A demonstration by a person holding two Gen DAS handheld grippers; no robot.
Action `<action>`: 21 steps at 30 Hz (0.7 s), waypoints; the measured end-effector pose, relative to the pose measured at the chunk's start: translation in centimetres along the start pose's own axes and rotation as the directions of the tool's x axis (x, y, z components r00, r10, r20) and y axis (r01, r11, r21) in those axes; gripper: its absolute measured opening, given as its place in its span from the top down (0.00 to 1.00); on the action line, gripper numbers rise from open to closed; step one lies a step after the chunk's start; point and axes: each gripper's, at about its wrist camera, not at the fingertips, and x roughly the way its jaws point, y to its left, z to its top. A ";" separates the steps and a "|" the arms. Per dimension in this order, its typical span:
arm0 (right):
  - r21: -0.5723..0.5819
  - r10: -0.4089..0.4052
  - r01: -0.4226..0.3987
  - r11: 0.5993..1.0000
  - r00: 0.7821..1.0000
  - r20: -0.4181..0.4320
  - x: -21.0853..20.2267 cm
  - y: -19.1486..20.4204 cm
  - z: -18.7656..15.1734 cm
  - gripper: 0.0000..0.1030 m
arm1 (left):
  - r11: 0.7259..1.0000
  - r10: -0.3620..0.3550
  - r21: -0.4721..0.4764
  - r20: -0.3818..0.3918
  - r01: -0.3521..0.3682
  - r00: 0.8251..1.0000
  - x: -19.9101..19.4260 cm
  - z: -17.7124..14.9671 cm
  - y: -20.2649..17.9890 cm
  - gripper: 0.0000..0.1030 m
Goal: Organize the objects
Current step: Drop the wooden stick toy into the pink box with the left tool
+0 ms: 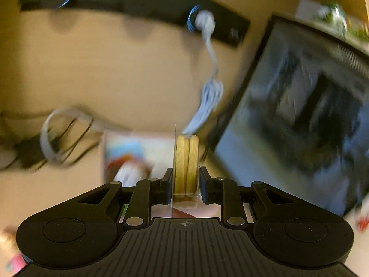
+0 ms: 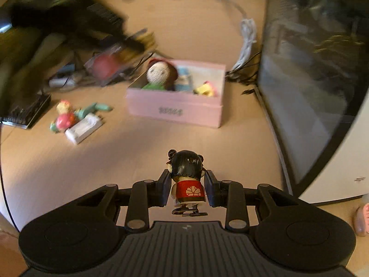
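Right wrist view: the right tongs (image 2: 186,185) are closed on a small figurine (image 2: 188,180) with black hair and a red tunic. It stands upright between the jaws, its back to the camera and its long axis vertical, feet hanging clear above the bench (image 2: 115,166). Straight ahead, well apart from the tongs, sits the open pink box (image 2: 175,110), its long side lying crosswise to the line of approach; it already holds a crocheted doll (image 2: 161,73) and a small yellow item (image 2: 204,90). A heap of loose toys (image 2: 73,120) lies on the bench left of the box.

Left wrist view: the left tongs (image 1: 186,183) are narrowed on a clear packet of wooden sticks (image 1: 186,164), whose long axis runs forward along the fingers. This view is badly blurred; a box-like shape (image 1: 129,152) lies just ahead and to the left, probably the same box.

Judgement: both hands carry loads bound for the box. The left hand appears nearer, since the right view shows a dark blur over the box's far-left corner.
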 end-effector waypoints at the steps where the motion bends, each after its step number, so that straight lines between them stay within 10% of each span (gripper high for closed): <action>1: 0.007 -0.001 0.001 1.000 1.000 0.008 0.0 -0.4 0.0 0.71 | 1.000 -0.002 -0.007 0.026 0.002 1.000 1.3 0.7 -0.2 0.74; 9: 0.000 0.003 -0.003 1.000 0.999 0.039 -0.1 -2.4 0.0 0.71 | 0.987 0.138 -0.055 -0.191 -0.151 0.972 12.3 -0.4 1.4 0.74; 21: -0.009 0.081 -0.081 0.997 0.996 0.047 2.3 -3.3 2.5 0.71 | 0.991 0.105 -0.077 -0.057 -0.109 0.993 1.0 -5.6 2.2 0.75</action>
